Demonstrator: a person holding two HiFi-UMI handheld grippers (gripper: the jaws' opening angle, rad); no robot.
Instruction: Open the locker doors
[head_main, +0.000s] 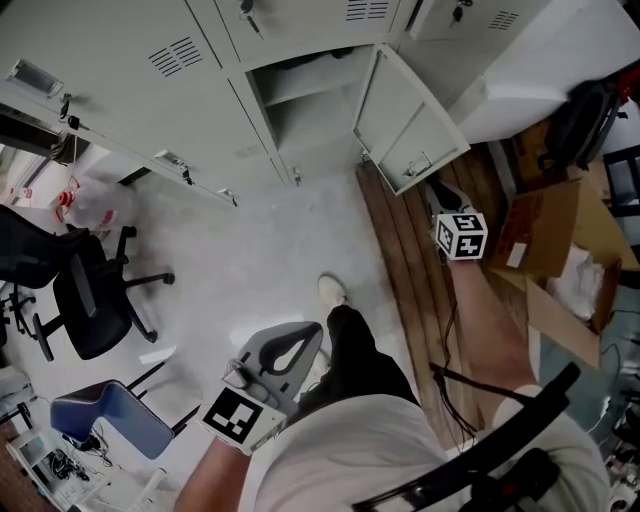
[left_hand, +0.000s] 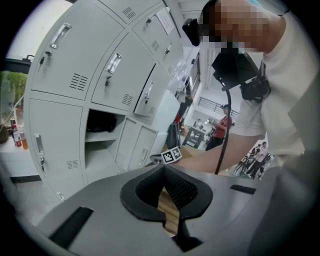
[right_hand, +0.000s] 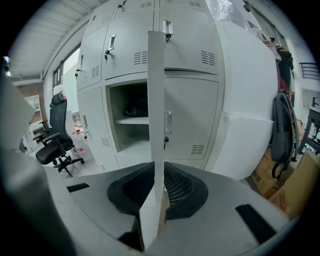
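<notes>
Biggest thing first: the grey locker bank (head_main: 200, 60) fills the top of your head view, and one lower locker door (head_main: 410, 125) is swung wide open off it. That door is my reference for everything else. The compartment (head_main: 300, 100) the door belongs to stands open, with a shelf (right_hand: 131, 120) across it and a dark item (right_hand: 135, 110) on that shelf; can't tell what it is. The doors right above the open one are shut.

Under the door's free edge a strip of wooden planks (head_main: 400, 240) runs along the pale floor (head_main: 260, 250). A black office chair (head_main: 90, 295) sits well away from the door, out past the open compartment. A cardboard box (head_main: 545, 230) sits near the door on its other side, and a dark backpack (right_hand: 281, 130) hangs on that same box side.

Your right tool (right_hand: 156, 172) is clenched on the door: the thin free edge runs straight up between its jaws, with the pads pressed on both faces. Its marker cube (head_main: 461, 235) shows just below the door in the head view.

Your left tool (left_hand: 164, 170) is well apart from the door, jaws closed together with nothing in them — only planks show through the slit. Your shoe (head_main: 333, 291) is on the floor between the door and that left tool.
</notes>
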